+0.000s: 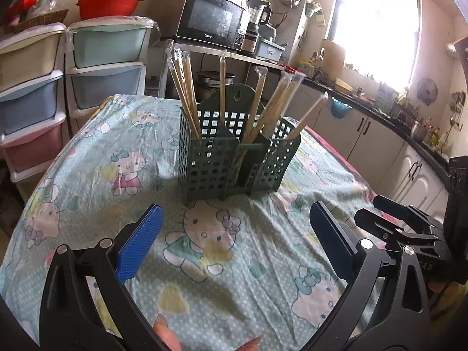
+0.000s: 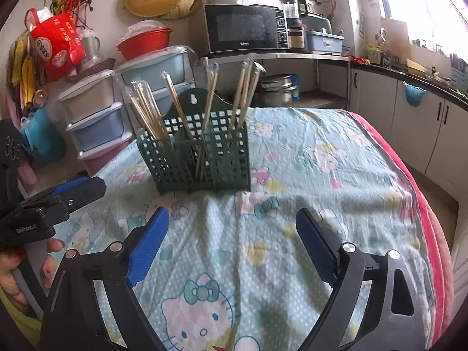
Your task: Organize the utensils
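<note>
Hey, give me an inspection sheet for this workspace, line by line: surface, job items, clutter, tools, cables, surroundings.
Surface: table under a wrinkled cartoon-cat cloth, with a red edge on the far side.
Job's things: green perforated caddy standing upright on the cloth; wrapped chopsticks stand in its compartments, leaning at different angles.
Clutter: nothing seen on the cloth besides the caddy.
Grippers: left tool open and holding nothing; right tool open and holding nothing; both short of the caddy.
Cables: nothing seen on the table.
Surroundings: stacked plastic drawers, red bowl, microwave, blender, crowded counter with cabinets, bright window.
</note>
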Demonstrator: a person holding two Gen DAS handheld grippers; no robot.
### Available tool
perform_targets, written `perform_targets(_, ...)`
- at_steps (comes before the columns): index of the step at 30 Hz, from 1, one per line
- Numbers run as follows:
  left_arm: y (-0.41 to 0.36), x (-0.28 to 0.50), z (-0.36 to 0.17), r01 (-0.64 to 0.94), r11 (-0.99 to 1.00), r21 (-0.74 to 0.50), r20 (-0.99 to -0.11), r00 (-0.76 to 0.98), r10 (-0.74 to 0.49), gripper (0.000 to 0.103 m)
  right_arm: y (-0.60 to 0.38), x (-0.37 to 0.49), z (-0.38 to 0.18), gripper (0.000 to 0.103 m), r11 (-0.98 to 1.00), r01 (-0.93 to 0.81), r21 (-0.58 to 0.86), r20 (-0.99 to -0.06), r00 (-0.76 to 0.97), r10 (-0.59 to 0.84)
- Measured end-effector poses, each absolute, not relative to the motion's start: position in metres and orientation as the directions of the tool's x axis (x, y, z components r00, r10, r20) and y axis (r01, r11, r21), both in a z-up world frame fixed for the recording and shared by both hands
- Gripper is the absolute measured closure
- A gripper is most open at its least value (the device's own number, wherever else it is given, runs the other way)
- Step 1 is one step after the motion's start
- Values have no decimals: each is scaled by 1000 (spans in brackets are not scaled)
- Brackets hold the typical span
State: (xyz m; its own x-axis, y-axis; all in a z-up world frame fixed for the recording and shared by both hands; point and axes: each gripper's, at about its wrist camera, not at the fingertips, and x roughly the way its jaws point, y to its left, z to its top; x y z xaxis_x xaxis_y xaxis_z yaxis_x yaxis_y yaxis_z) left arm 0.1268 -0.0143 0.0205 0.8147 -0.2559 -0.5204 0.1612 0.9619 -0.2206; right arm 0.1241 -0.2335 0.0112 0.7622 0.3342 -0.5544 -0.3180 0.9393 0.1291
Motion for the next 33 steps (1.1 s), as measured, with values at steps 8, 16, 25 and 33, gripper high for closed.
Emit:
perform_targets(8,-28,114,5,172,970,-169,-509,828,-235,10,-240,108,1,8,958,-265,112,-494,822,285)
perform_targets(16,-31,103,4,168,973,-160,-449,865,-224,10,-246,90,2,7,964,-232,128,-390,882,264)
perform_targets(25,-30,92,0,126,984,-126,-373,913,-165,10,-248,70,2,6,972,-214,98,-290,928,234)
perform_targets(33,-33,92,-6,115,989,-91,-367,920,-141,10,-245,66,-6,6,976,-207,74,-277,935,219)
